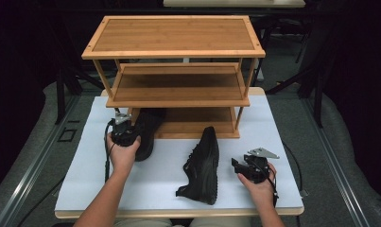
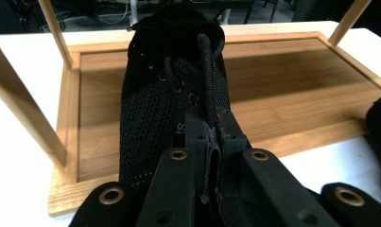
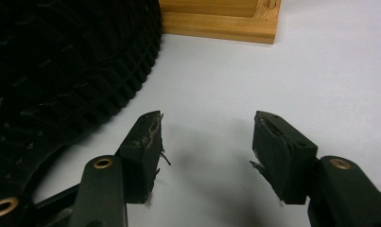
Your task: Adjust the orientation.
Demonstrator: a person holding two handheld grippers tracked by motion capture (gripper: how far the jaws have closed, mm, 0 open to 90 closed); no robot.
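Shoes were the business here: two black ones bound, by the look of it, for the bamboo rack (image 1: 178, 85), which I will use as the landmark for everything else.

At the rack's left front corner, the left gripper (image 1: 129, 126) was clamped on the first shoe (image 1: 148, 132). The left gripper view showed its jaws pinched nearly together on the shoe's heel collar, right where the pull loop (image 2: 208, 80) came down. This shoe's toe had already crossed onto the bottom shelf (image 2: 282, 94), while its heel end hung out over the white table (image 1: 160, 175) in front of the rack. I judged this one about half placed: it needed pushing further in and letting go.

In front of the rack's middle, well short of the shelf, the second shoe (image 1: 203, 165) lay tipped on its side on the table, sole turned toward the right. Nothing held it.

Right of that shoe, in front of the rack's right corner, the right gripper (image 1: 241, 166) rested low over the table, its jaws spread wide with only bare tabletop between them. Its own view showed the shoe's tread (image 3: 60, 66) just beside its left jaw, not touching.

So neither shoe was fully stowed, the two upper shelves stood bare, and the second shoe's whole trip was left.
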